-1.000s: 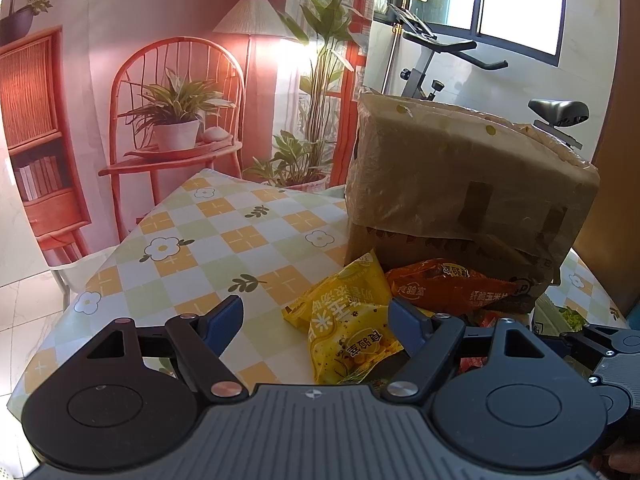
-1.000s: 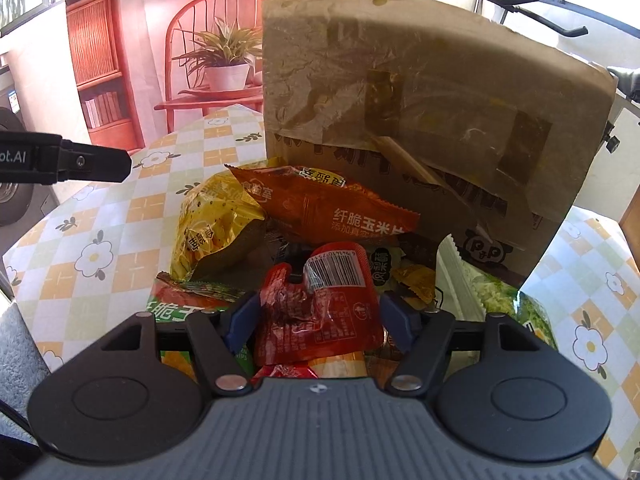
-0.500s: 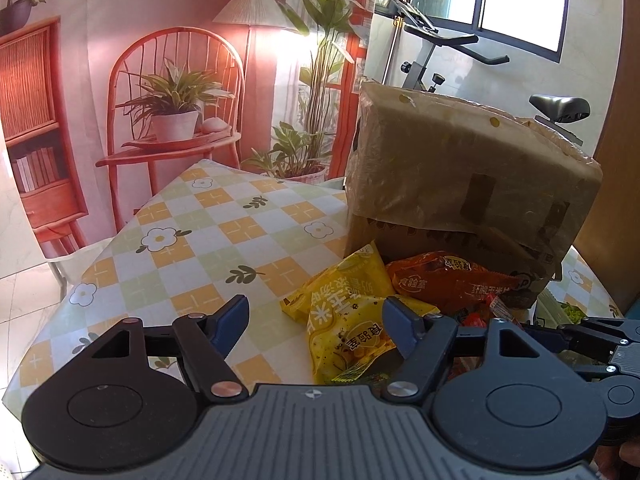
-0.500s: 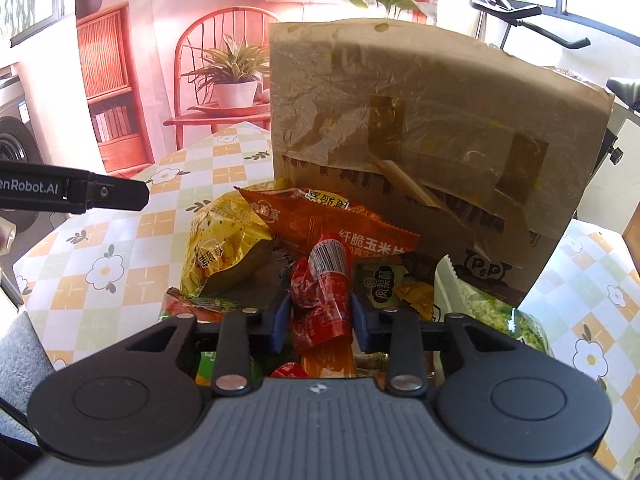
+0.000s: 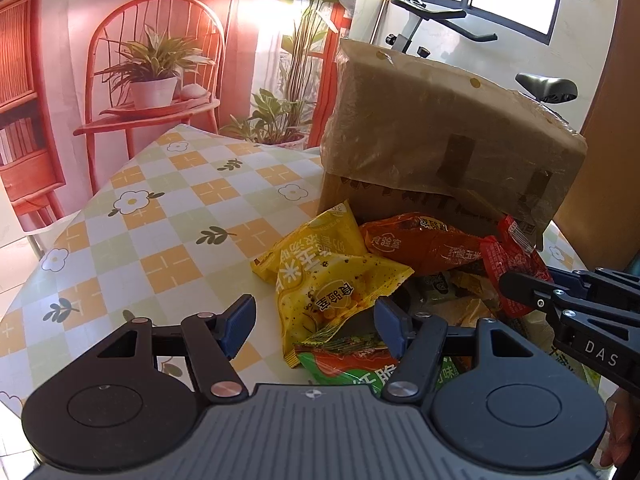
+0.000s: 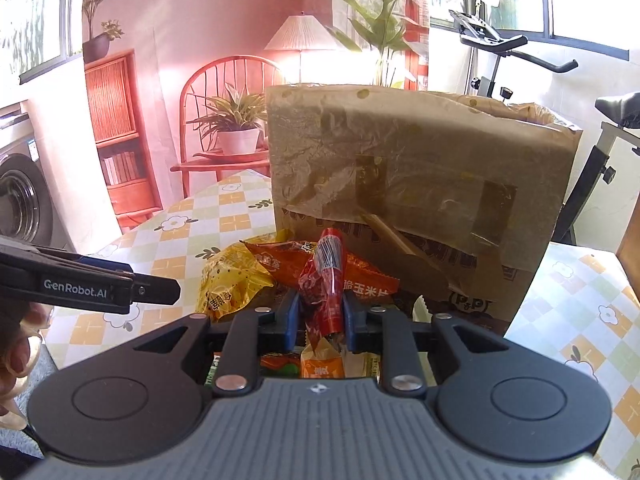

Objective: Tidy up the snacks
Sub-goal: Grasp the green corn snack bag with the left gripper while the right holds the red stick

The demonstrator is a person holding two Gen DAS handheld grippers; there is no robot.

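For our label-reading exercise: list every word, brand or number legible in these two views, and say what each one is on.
"GenRobot.AI": side of the left claw.
"DAS": side of the right claw; the rest is cut off.
"食验室": upside down on the yellow snack bag.
"P&P": cardboard box, low on its front.
Orange packet: Chinese print, too blurred.
Red packet: barcode digits too small.

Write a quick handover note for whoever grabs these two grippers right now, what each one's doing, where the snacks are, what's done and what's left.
Right gripper: closing on the red snack packet, pads pressing it, packet raised above the pile.
Left gripper: jaws closing, nothing gripped; the yellow snack bag lies between its fingers, untouched.
Snacks: yellow bag, orange packet and green packet heaped on the checked tablecloth in front of the cardboard box.
Done: red packet picked.
Left: place it, then sort the remaining pile.
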